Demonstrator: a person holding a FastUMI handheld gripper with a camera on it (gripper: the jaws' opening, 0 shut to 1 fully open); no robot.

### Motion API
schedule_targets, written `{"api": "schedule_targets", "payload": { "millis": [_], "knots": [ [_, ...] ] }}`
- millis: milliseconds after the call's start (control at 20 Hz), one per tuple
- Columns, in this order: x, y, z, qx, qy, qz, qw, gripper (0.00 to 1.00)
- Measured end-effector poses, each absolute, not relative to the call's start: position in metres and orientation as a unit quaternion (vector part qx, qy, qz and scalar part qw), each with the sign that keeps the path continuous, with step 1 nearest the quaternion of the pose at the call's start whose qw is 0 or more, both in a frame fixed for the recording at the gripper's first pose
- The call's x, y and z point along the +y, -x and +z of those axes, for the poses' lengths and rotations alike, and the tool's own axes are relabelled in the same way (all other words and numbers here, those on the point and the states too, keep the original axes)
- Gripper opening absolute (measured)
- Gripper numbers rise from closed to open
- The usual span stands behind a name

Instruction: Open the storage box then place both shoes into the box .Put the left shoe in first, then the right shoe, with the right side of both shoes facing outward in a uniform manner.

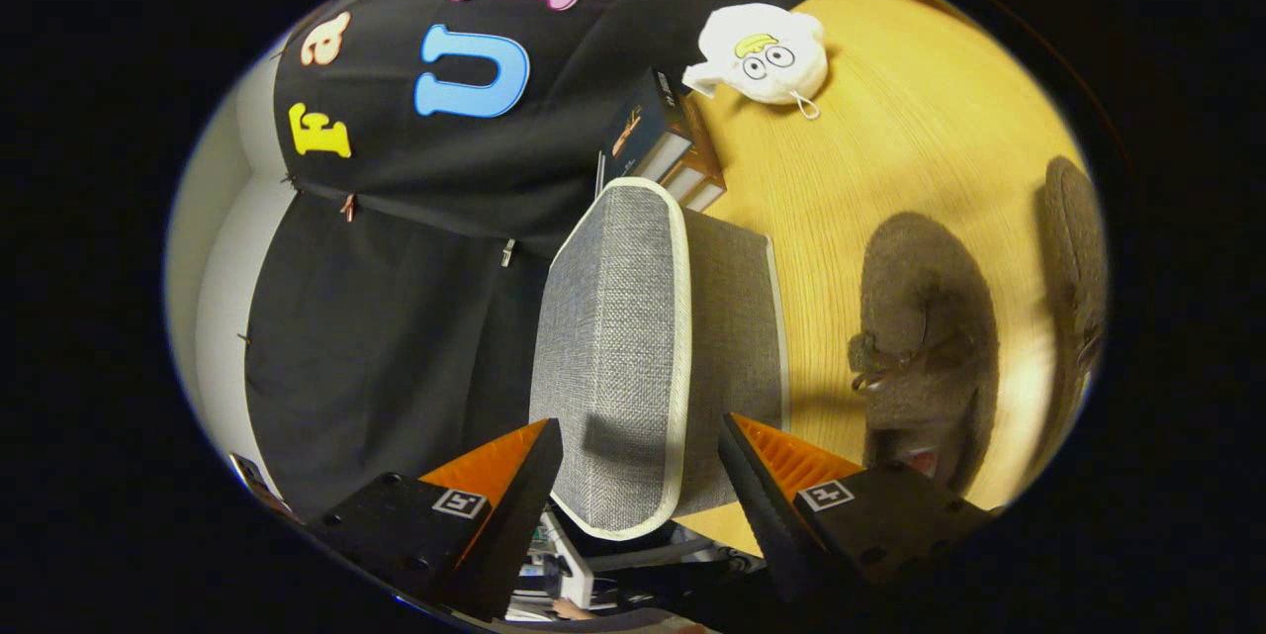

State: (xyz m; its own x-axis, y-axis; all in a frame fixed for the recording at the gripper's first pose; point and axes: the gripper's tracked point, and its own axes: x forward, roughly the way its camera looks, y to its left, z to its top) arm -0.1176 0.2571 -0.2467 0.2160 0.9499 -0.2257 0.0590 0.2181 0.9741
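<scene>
Storage box (633,337), grey woven fabric with a pale piped rim, sits at the near edge of the wooden table (920,149), and its lid face lies just ahead of the gripper (643,476). The orange fingers (495,466) stand apart, one on each side of the box's near rim, neither pressing on it. Beside the box, across a strip of bare wood, lies a brown fuzzy shoe (925,327) with a bow; a second shoe (1078,248) lies beyond it near the table's far side edge, apart from the first. Behind the box, a small stack of books (663,135) stands against the black cloth. Further along, a white plush toy (762,50) rests with open tabletop around it.
</scene>
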Motion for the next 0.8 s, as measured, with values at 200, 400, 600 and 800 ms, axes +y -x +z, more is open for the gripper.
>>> {"api": "schedule_targets", "payload": {
  "millis": [200,400,600,800],
  "knots": [
    [0.259,0.121,-0.248,0.510,-0.533,0.368,0.566,0.71],
    [0.263,0.130,-0.245,0.523,-0.532,0.384,0.544,0.54],
    [0.256,0.127,-0.240,0.512,-0.560,0.389,0.523,0.21],
    [0.251,0.129,-0.222,0.502,-0.561,0.405,0.519,0.06]
  ]
}}
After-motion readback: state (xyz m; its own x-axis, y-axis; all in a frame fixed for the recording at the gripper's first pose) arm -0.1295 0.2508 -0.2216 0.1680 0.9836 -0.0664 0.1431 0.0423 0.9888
